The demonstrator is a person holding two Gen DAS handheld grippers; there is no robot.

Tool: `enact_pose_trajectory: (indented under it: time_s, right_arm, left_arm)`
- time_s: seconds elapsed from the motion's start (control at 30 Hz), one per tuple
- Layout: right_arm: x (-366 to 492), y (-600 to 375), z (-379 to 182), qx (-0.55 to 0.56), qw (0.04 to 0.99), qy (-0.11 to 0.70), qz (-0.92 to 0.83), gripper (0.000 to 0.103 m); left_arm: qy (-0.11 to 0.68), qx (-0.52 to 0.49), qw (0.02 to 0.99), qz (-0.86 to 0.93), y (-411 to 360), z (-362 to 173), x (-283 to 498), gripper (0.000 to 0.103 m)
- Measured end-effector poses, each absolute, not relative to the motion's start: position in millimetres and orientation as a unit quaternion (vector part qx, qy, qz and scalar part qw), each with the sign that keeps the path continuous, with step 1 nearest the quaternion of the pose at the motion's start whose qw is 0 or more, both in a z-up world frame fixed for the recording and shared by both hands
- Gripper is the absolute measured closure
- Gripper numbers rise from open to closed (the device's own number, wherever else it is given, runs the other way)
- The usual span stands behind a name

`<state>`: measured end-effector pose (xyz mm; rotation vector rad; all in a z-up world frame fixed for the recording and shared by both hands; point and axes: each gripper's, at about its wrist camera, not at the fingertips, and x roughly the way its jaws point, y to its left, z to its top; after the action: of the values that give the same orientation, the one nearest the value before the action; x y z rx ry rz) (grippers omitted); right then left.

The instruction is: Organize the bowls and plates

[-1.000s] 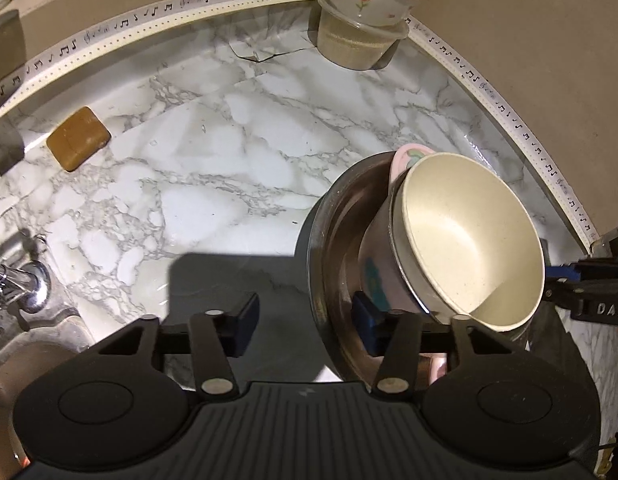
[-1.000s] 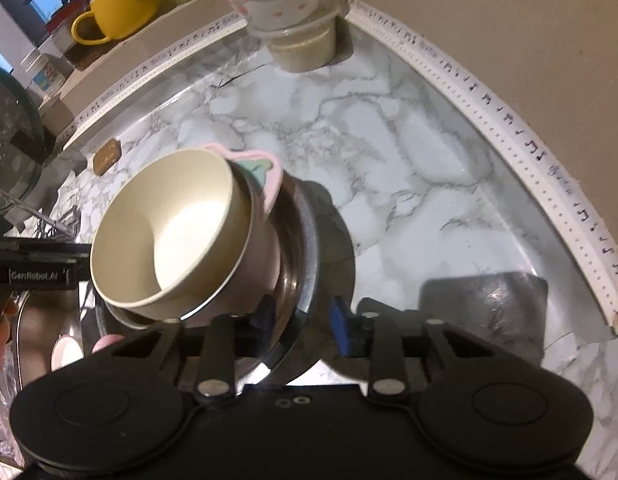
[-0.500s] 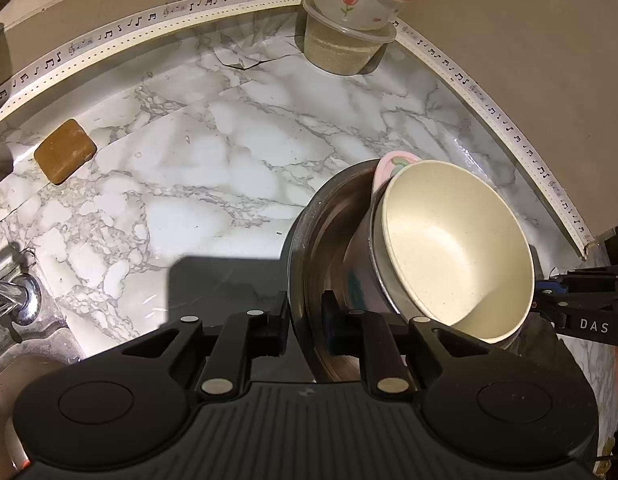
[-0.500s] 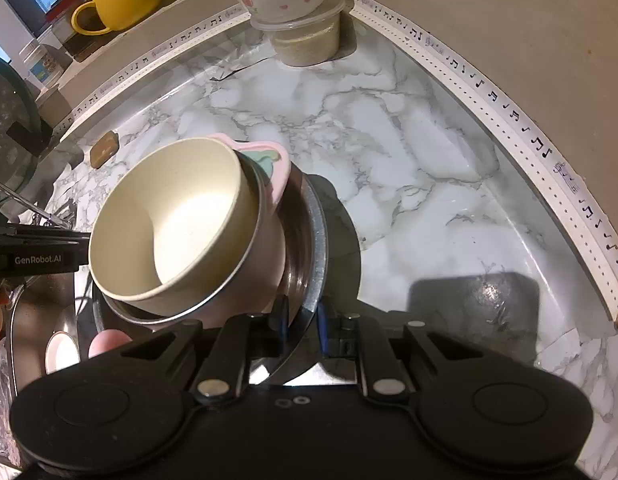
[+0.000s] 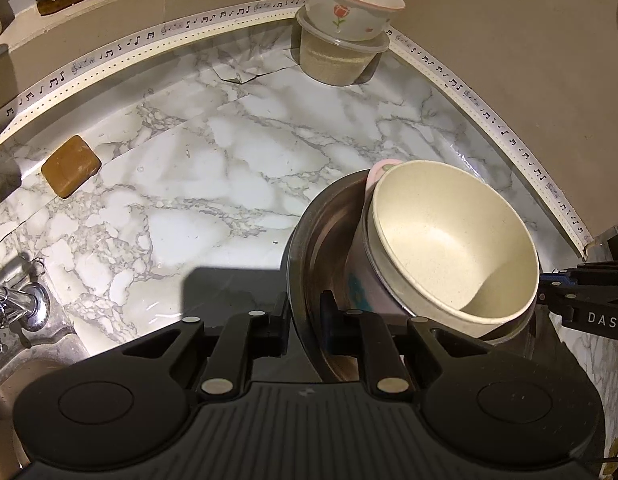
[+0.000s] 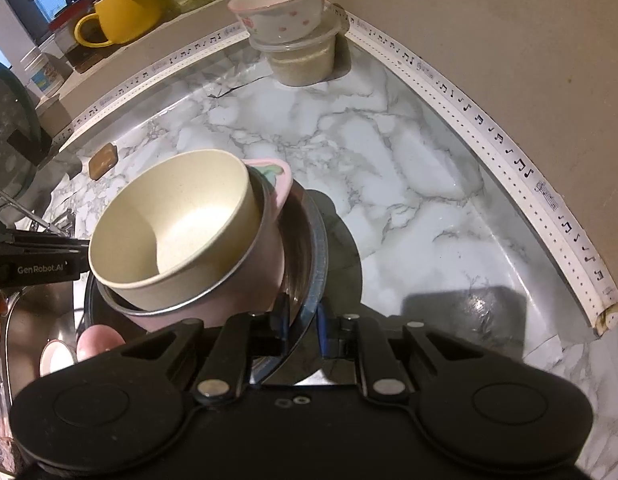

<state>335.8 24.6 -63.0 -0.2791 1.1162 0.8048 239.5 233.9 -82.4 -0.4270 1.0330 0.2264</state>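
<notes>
A stack is held over the marble counter: a steel plate (image 5: 309, 248), a pink steel-rimmed bowl (image 5: 359, 276) with an eared handle, and a cream bowl (image 5: 449, 236) nested inside. My left gripper (image 5: 305, 320) is shut on the plate's near rim. My right gripper (image 6: 301, 324) is shut on the plate's (image 6: 313, 248) opposite rim, with the cream bowl (image 6: 177, 224) and pink bowl (image 6: 269, 264) to its left. A flowered white bowl (image 5: 349, 12) sits on a lidded tub (image 5: 341, 60) in the back corner, also in the right wrist view (image 6: 281, 12).
A brown soap bar (image 5: 71, 164) lies at the left of the counter (image 5: 229, 168). A tap (image 5: 17, 304) and sink are at the lower left. A yellow mug (image 6: 117, 12) and jars stand on the ledge. Walls with music-note trim (image 6: 509, 148) bound the corner.
Both grippers closed from open onto opposite rims of the steel plate. The stack has risen slightly and both views have moved a little toward the back corner.
</notes>
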Motion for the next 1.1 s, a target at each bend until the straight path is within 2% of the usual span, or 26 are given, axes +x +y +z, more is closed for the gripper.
enact_pose_trajectory:
  time_s: [0.73, 1.1]
  right_arm:
    - [279.9, -21.4, 8.2, -0.119, 0.783, 0.473, 0.386, 0.088]
    - [226.8, -60.3, 15.4, -0.105, 0.795, 0.459, 0.383, 0.088]
  left_arm:
    - [0.462, -0.170, 0.866, 0.085, 191.9, -14.8, 181.6, 0.089]
    - [0.447, -0.132, 0.882, 0.074, 149.7, 1.1, 127.0, 0.089]
